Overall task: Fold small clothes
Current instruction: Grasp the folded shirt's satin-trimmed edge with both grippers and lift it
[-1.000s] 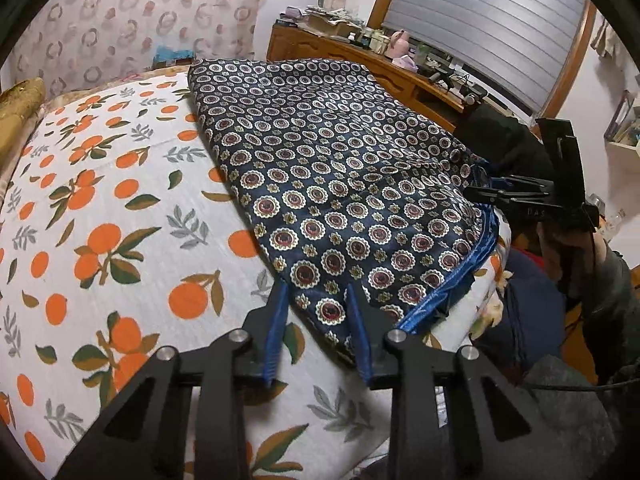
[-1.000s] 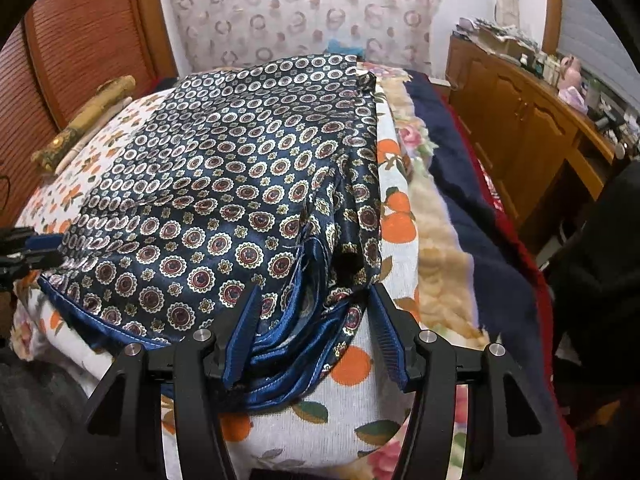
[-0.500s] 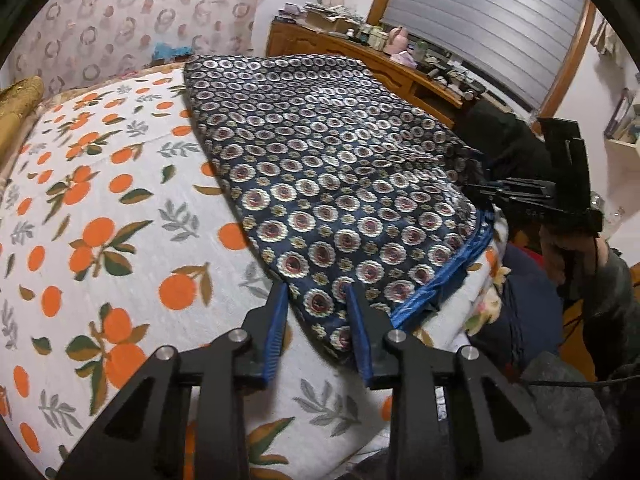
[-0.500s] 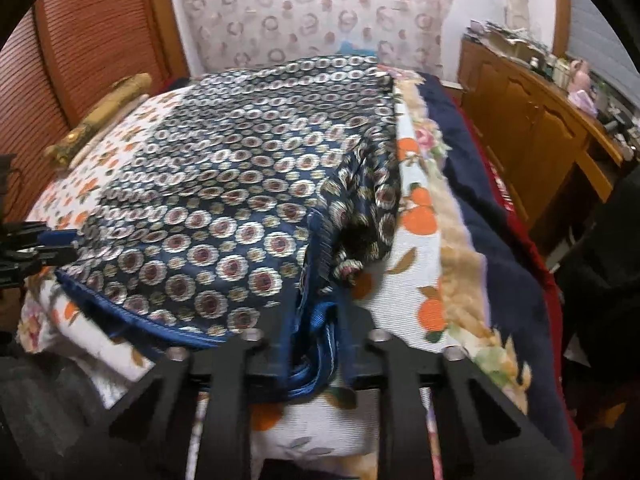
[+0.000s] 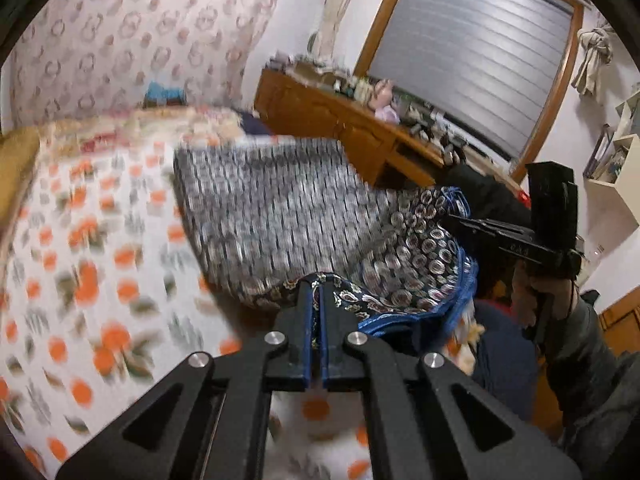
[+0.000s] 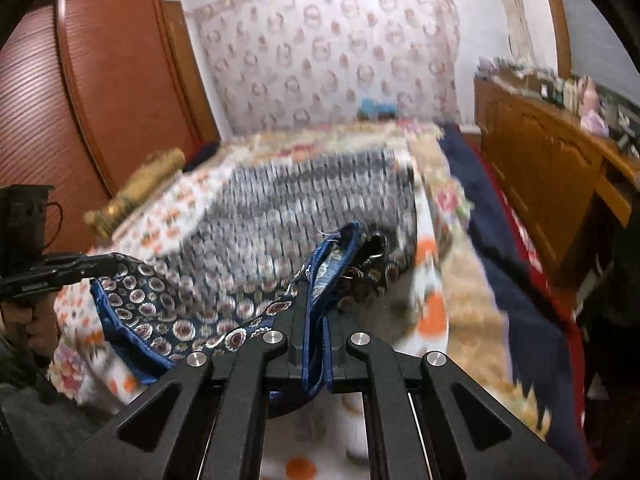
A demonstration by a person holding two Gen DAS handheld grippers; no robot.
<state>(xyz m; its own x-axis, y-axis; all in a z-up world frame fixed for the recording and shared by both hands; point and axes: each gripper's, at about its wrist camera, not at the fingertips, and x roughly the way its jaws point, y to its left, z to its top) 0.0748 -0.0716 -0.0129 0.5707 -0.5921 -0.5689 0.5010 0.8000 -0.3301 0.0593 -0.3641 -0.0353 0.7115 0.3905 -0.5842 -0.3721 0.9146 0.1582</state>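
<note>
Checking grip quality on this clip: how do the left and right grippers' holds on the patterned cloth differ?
The left gripper pinches a thin corner of the patterned cloth; the right gripper clamps a thicker, bunched wad of blue hem. Cloth pokes above the right gripper's fingertips, not the left's. Both are shut on the near edge.

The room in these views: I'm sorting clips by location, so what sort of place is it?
Most likely a home bedroom: a bed with an orange-print sheet, a wooden wardrobe beside it, and a cluttered wooden dresser under a shuttered window.
</note>
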